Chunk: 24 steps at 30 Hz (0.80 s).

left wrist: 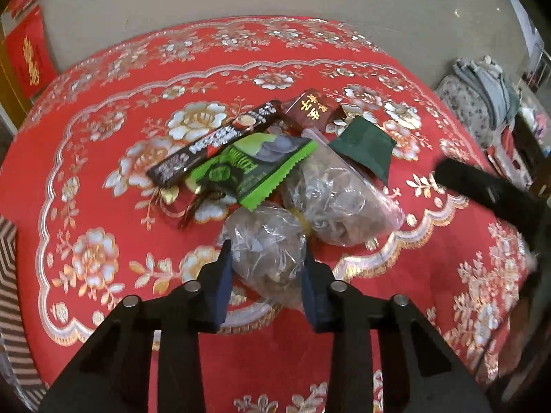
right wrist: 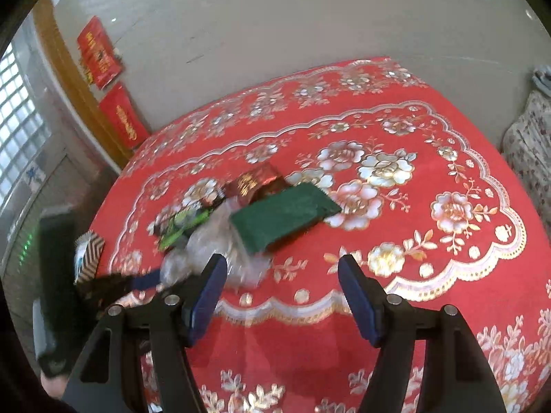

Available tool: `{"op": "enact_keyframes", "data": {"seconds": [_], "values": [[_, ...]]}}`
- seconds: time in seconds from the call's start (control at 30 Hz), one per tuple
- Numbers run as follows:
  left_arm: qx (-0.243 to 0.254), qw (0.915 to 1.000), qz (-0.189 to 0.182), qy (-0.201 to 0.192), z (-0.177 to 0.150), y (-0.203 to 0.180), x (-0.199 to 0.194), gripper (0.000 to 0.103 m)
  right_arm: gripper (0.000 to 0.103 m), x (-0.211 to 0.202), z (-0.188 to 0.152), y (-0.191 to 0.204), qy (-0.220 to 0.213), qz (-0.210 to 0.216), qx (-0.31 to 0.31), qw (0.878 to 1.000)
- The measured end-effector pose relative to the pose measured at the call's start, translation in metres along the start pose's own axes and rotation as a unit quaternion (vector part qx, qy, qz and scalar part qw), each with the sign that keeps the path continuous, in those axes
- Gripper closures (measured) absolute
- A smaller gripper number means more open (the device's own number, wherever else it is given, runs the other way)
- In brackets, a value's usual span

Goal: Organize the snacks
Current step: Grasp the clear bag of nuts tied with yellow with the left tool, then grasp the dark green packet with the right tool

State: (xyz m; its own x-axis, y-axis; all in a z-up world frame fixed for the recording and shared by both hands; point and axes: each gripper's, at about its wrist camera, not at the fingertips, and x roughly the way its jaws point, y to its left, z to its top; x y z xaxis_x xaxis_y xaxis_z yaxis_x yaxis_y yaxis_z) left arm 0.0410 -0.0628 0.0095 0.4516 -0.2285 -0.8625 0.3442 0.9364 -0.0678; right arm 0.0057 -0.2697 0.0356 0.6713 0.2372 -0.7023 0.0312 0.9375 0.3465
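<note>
The writing on the long dark bar point(left wrist: 212, 143) is too blurry to read. The bright green packet point(left wrist: 256, 168) covers part of the big clear bag point(left wrist: 339, 189). Blue pads hide both sides of the small clear bag point(left wrist: 267, 253). What is inside the bags is hard to tell. In the right wrist view the pile looks smeared, and the striped box point(right wrist: 89, 253) is fuzzy.
</note>
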Motion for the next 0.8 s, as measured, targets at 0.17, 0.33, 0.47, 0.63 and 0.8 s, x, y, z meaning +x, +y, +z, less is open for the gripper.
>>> {"op": "enact_keyframes", "data": {"seconds": [0.17, 0.33, 0.47, 0.63, 0.8], "values": [[0.009, 0.9999, -0.001, 0.006, -0.029, 0.007, -0.018, 0.072, 0.034, 0.021, 0.013, -0.009, 0.032, 0.011, 0.041, 0.999], [0.009, 0.9999, -0.009, 0.011, -0.054, 0.017, -0.034, 0.072, 0.034, 0.043, 0.023, 0.0, 0.043, -0.039, 0.038, 0.998], [0.003, 0.9999, -0.013, 0.011, -0.065, 0.024, -0.041, 0.072, 0.034, 0.067, 0.031, 0.014, 0.047, -0.092, 0.027, 0.994], [0.008, 0.9998, -0.013, 0.009, -0.068, 0.025, -0.043, 0.072, 0.032, 0.096, 0.031, 0.035, 0.055, -0.158, 0.005, 0.986], [0.024, 0.9995, -0.014, 0.013, -0.065, 0.025, -0.042, 0.071, 0.037, 0.098, 0.025, 0.041, 0.049, -0.175, -0.059, 0.982]]}}
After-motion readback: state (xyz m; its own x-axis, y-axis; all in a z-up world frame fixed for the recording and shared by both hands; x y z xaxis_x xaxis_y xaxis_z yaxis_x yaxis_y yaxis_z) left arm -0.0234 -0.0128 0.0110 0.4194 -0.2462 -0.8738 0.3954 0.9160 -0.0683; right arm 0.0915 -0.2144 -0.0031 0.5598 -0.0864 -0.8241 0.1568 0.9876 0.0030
